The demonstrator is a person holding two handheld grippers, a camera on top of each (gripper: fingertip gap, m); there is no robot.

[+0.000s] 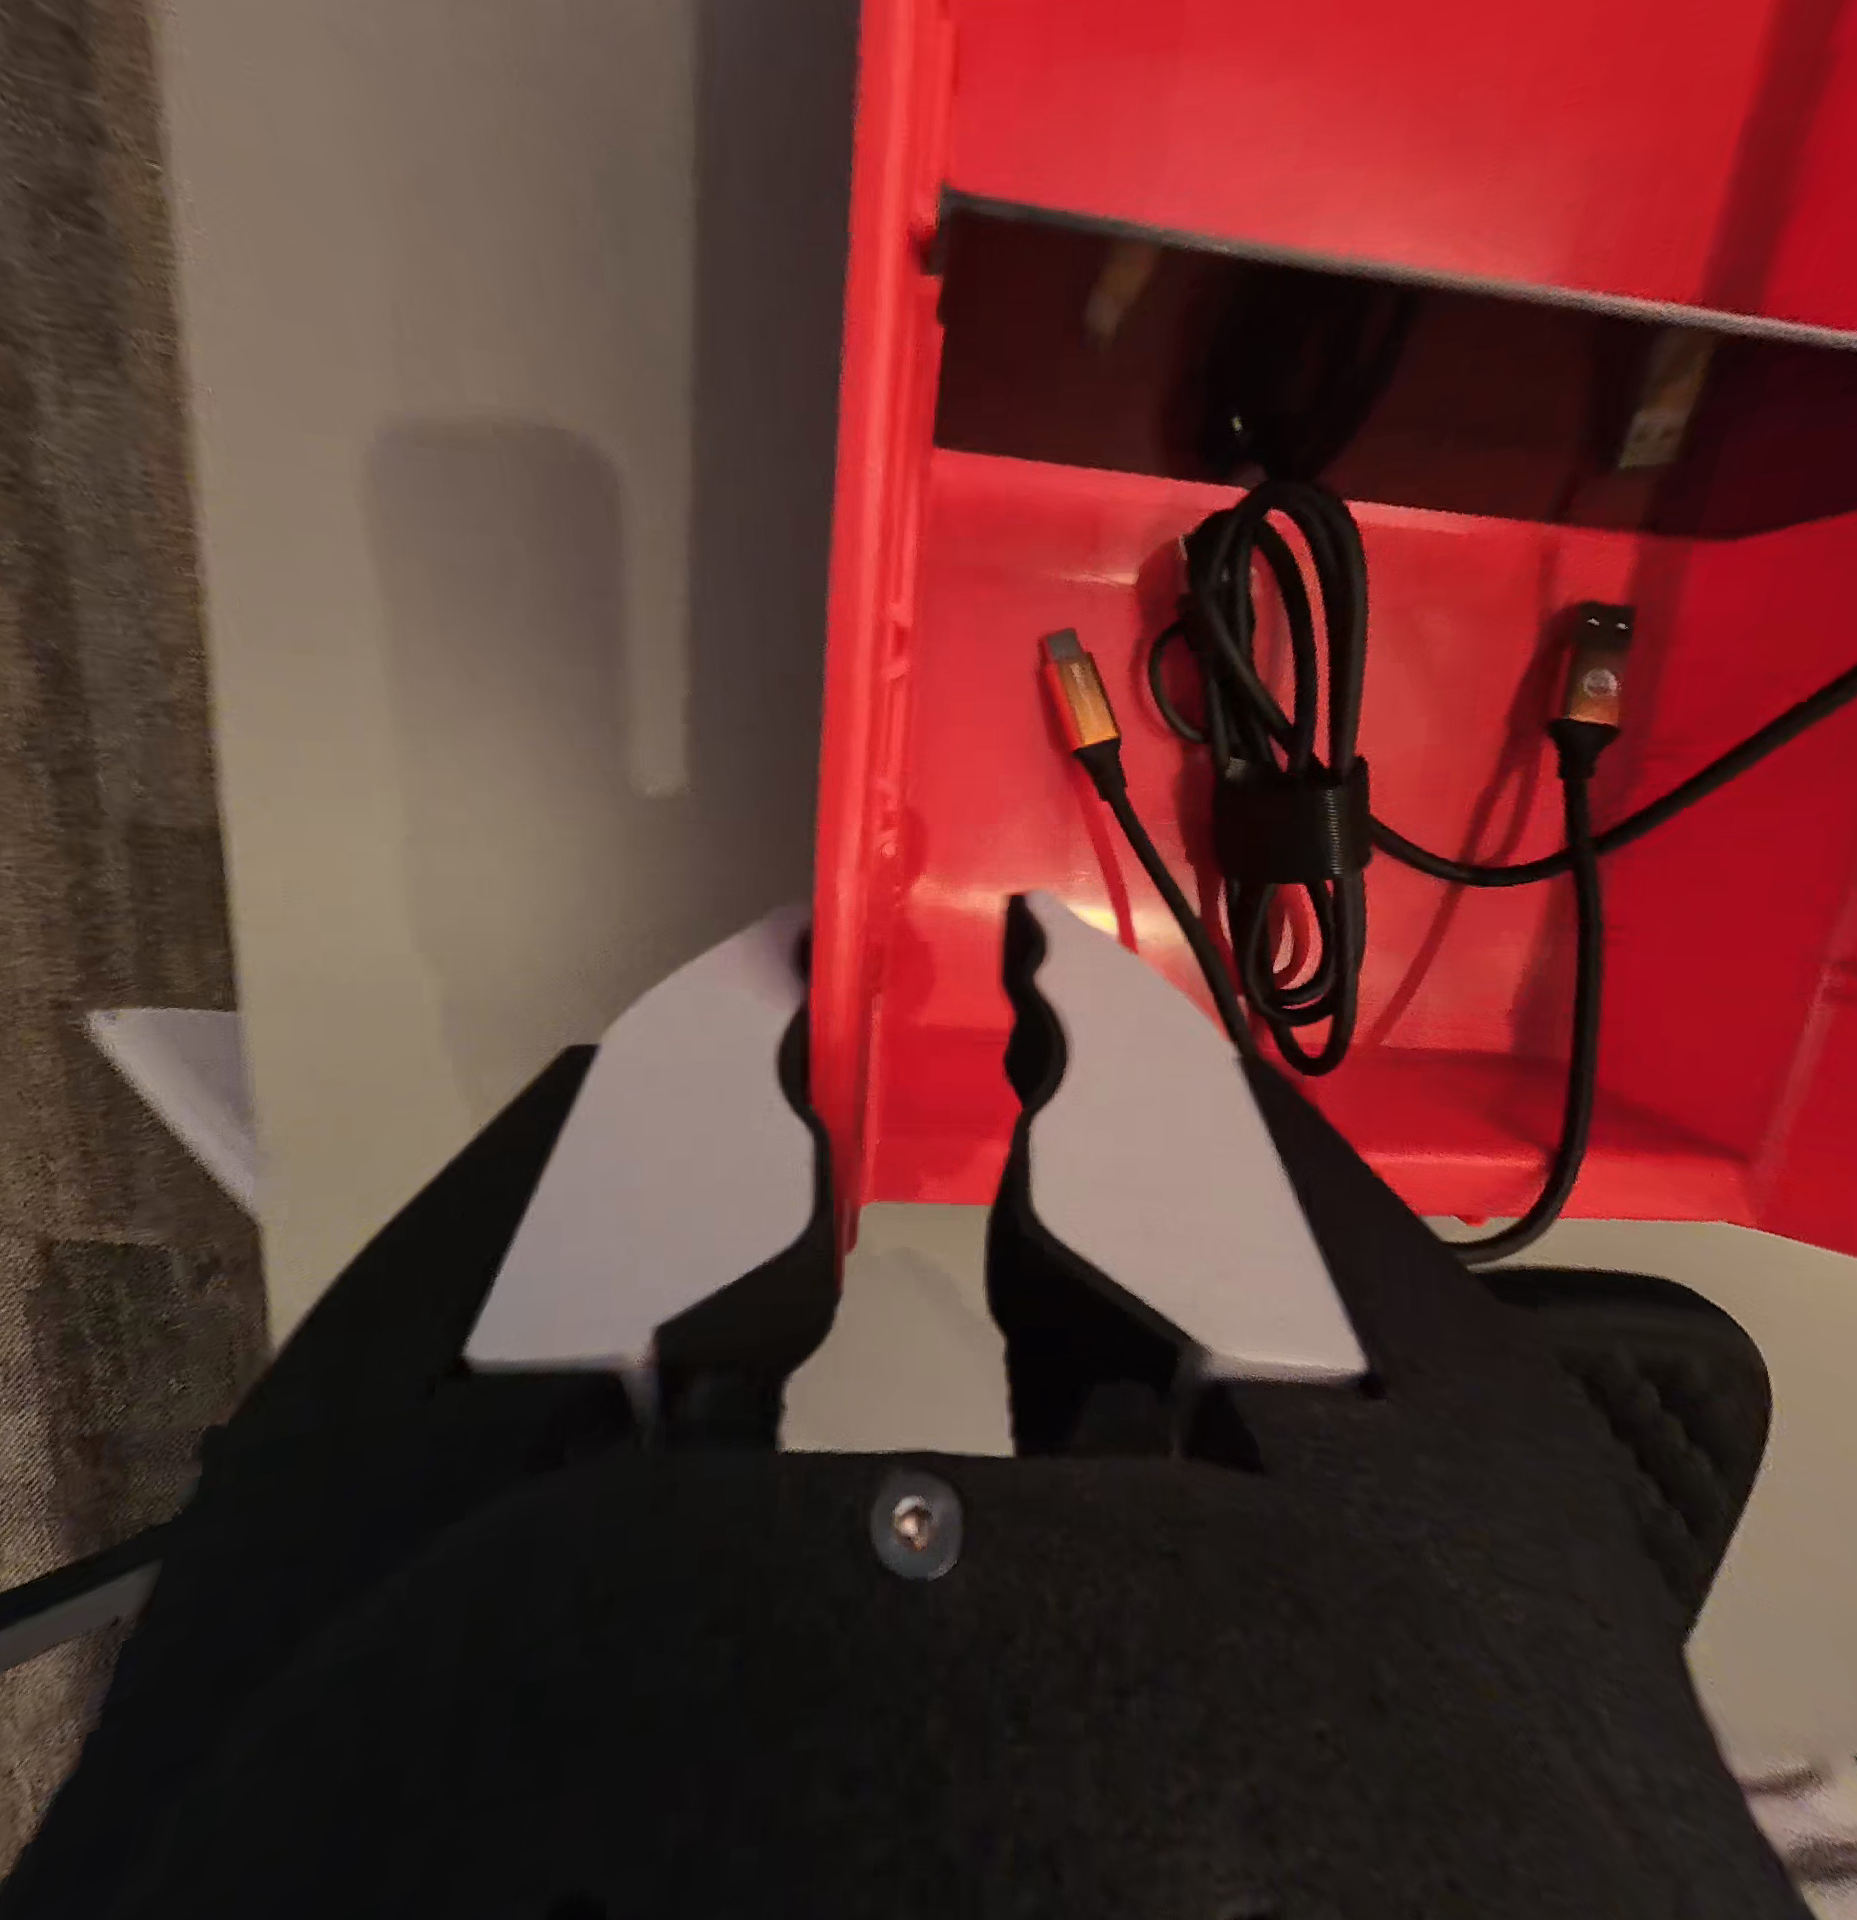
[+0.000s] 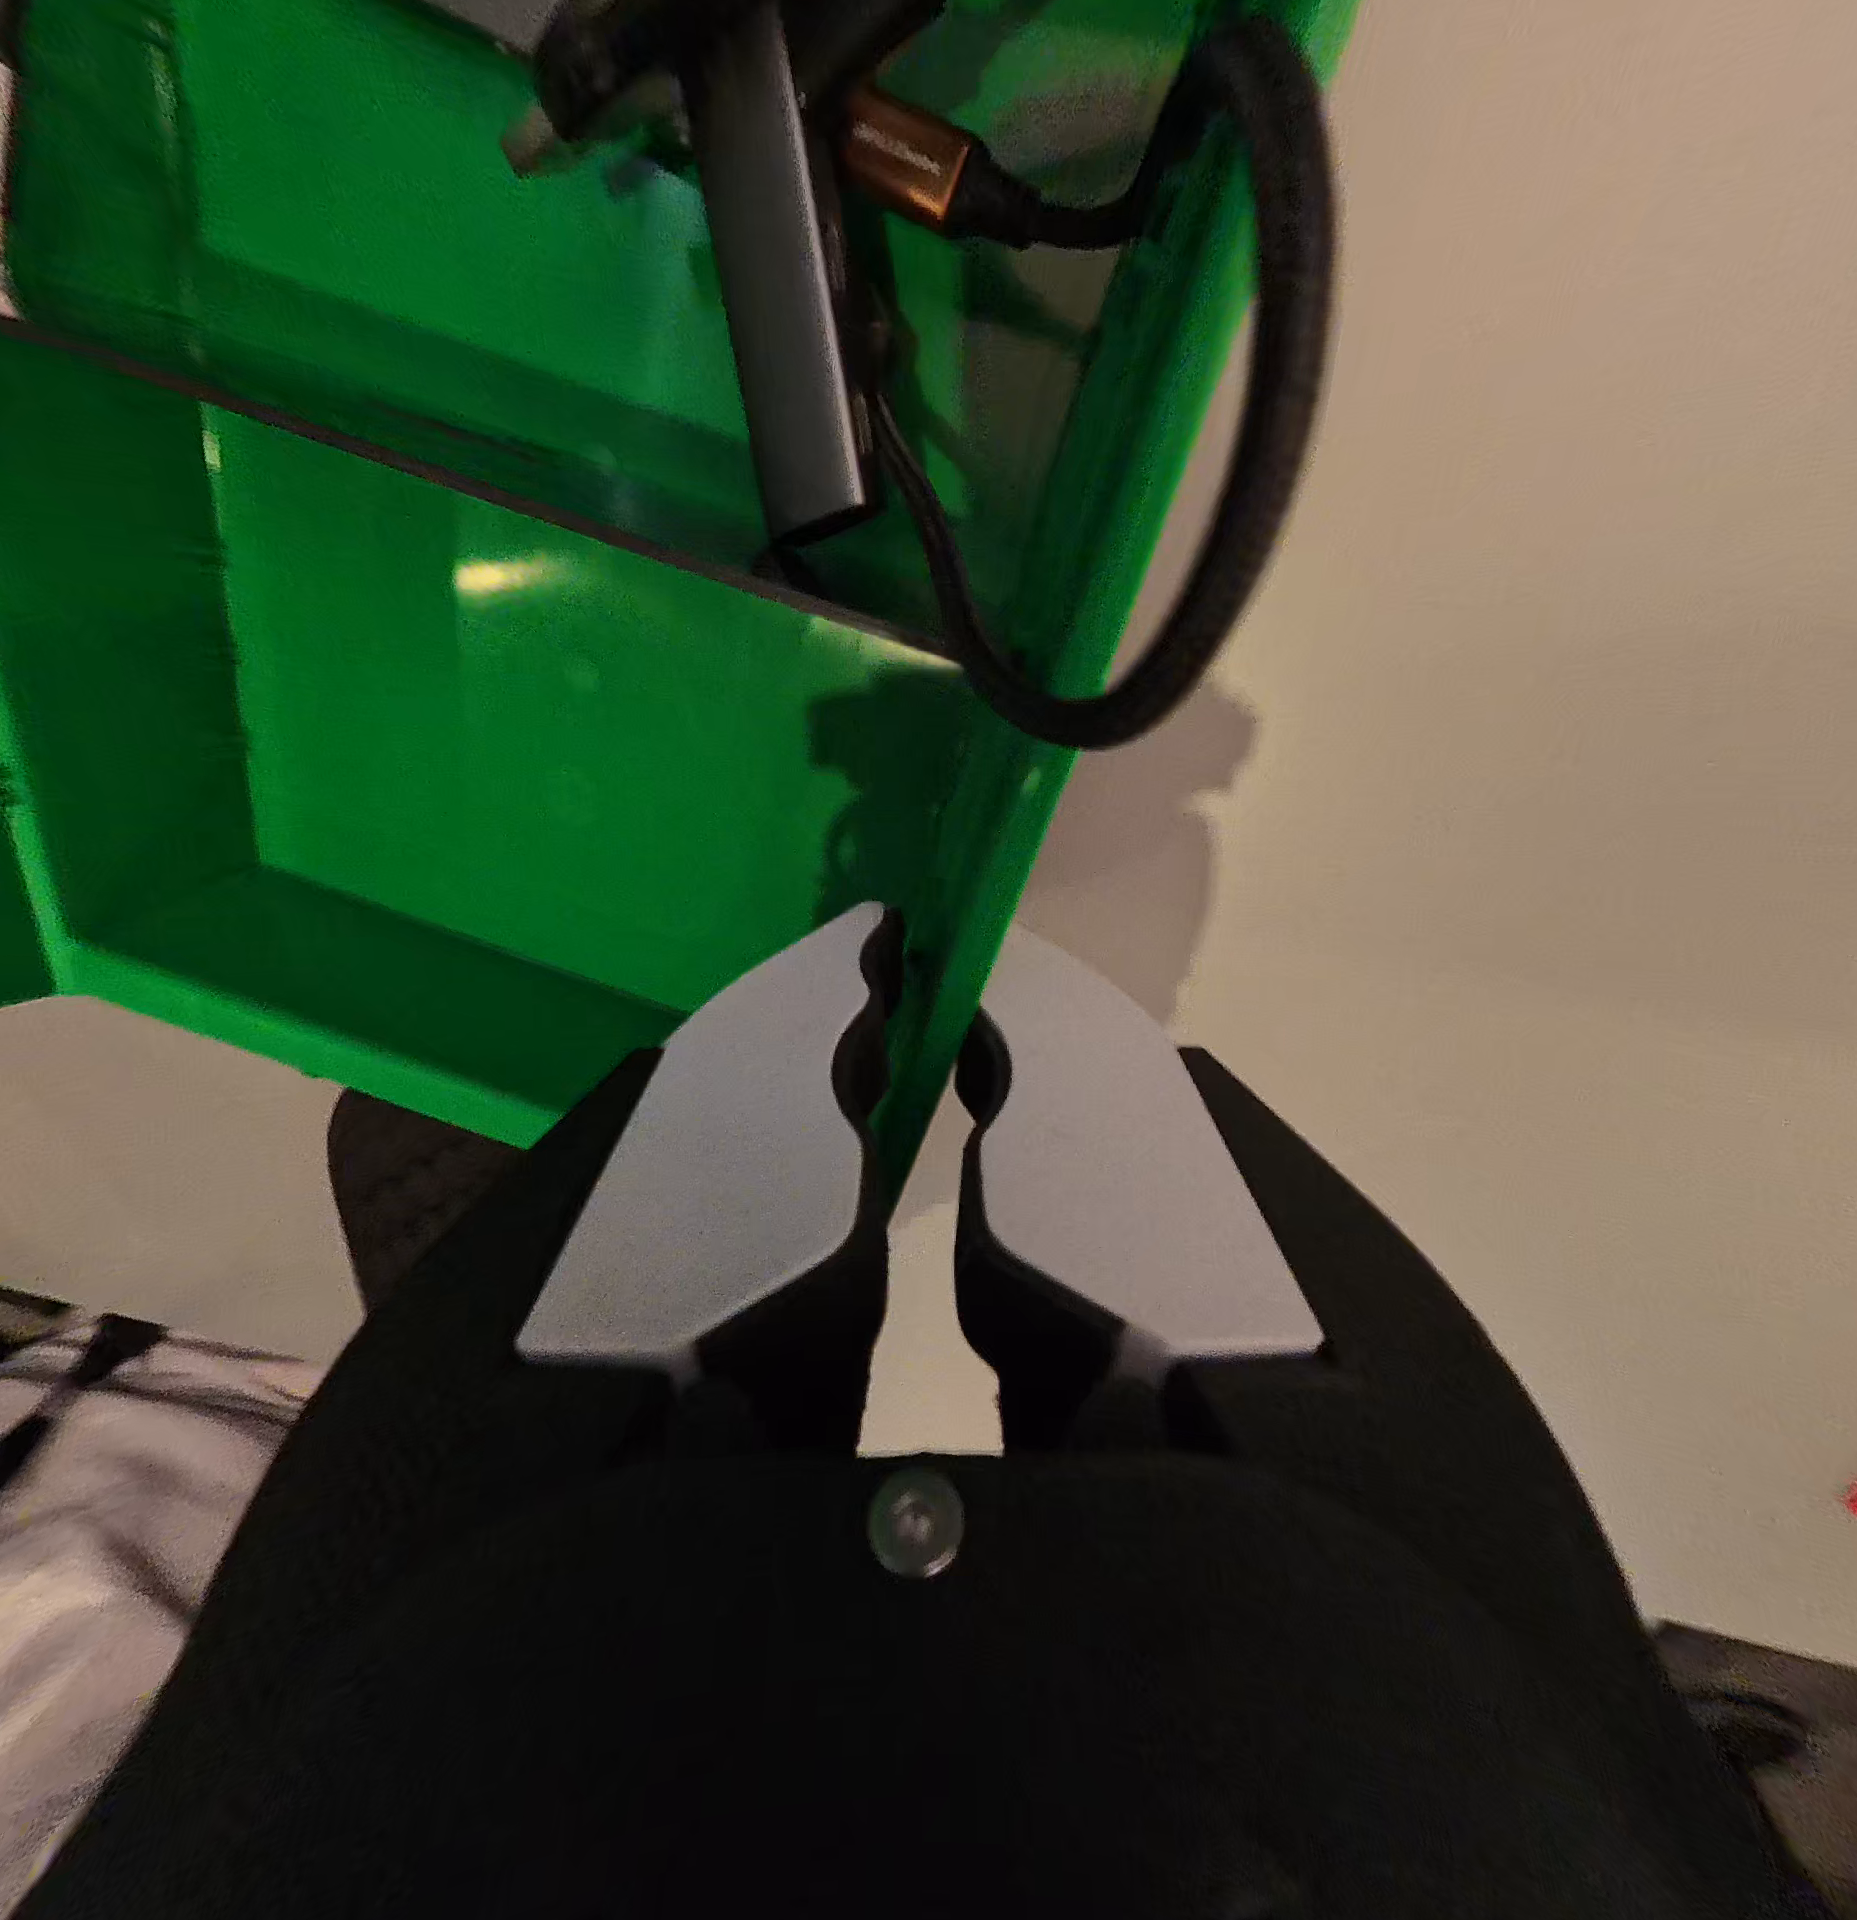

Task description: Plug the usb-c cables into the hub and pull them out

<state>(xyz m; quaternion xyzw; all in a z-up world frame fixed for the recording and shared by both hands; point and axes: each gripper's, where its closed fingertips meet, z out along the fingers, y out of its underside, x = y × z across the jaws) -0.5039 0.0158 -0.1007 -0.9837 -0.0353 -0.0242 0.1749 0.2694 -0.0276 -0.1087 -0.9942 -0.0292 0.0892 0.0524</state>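
- Nearest the lens in the left wrist view, we record the left gripper (image 1: 908, 935) straddling the left side wall of a red tray (image 1: 1423, 935); one finger sits outside the wall, the other inside. We cannot tell whether the pads press the wall or merely flank it.
- Inside the red tray we find a black cable bundle (image 1: 1282, 748) bound with a dark strap and lying loose on the tray floor.
- Left of the bundle lies a copper-sleeved usb-c plug (image 1: 1078, 696), unplugged, with its tip pointing away from the camera.
- Right of the bundle lies a second copper-sleeved plug (image 1: 1597, 665), wider at its metal end and also free.
- A dark glossy panel (image 1: 1423, 395) spans the tray beyond the bundle.
- In the right wrist view, the right gripper (image 2: 929, 935) is closed on the thin right wall of a green tray (image 2: 436, 748), with a pad on each face of the wall.
- Within the green tray, far from the gripper, rests a grey slim hub (image 2: 789, 312), lying at a slant.
- Just right of the hub sits a copper-sleeved connector (image 2: 908, 156); blur prevents us from confirming whether it is seated in a port.
- Its black braided cable (image 2: 1288, 416) loops over the tray's right wall and returns inside.
- Both trays stand against a pale wall (image 2: 1578, 520).
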